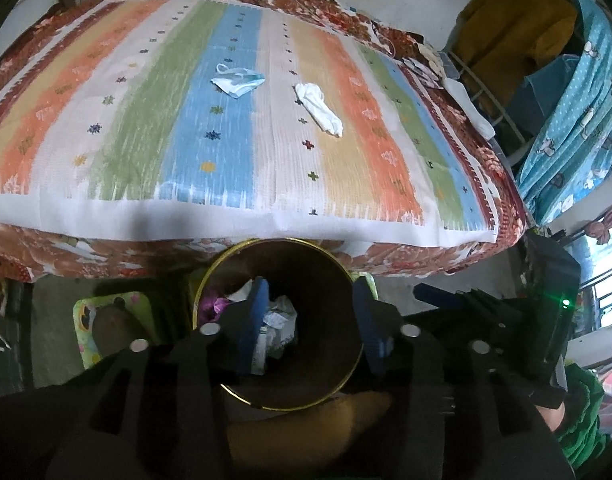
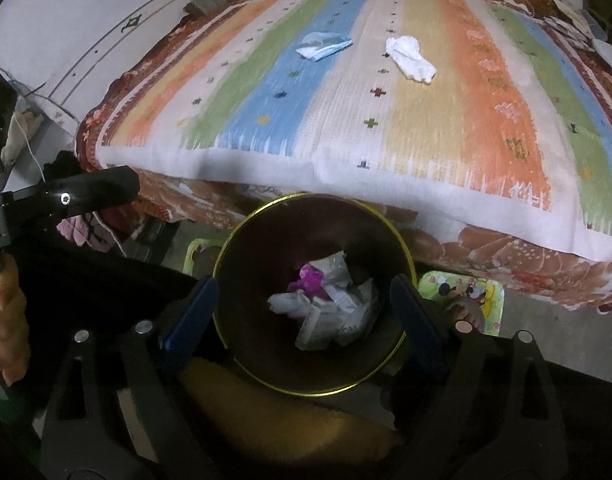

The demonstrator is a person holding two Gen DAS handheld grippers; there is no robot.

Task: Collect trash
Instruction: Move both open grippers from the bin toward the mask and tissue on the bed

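A dark round bin with a gold rim [image 1: 210,276] [image 2: 402,240] stands on the floor at the foot of the bed and holds crumpled paper and a purple wrapper [image 2: 312,278]. On the striped blanket lie a blue face mask [image 1: 237,82] [image 2: 324,45] and a white crumpled tissue [image 1: 320,107] [image 2: 411,57]. My left gripper [image 1: 312,316] is open and empty above the bin. My right gripper [image 2: 306,312] is open and empty above the bin too.
The bed with the striped blanket [image 1: 154,128] [image 2: 486,128] fills the upper part of both views. Green cartoon slippers [image 1: 106,320] [image 2: 462,296] with feet in them sit beside the bin. A rack with clothes [image 1: 518,40] stands to the right.
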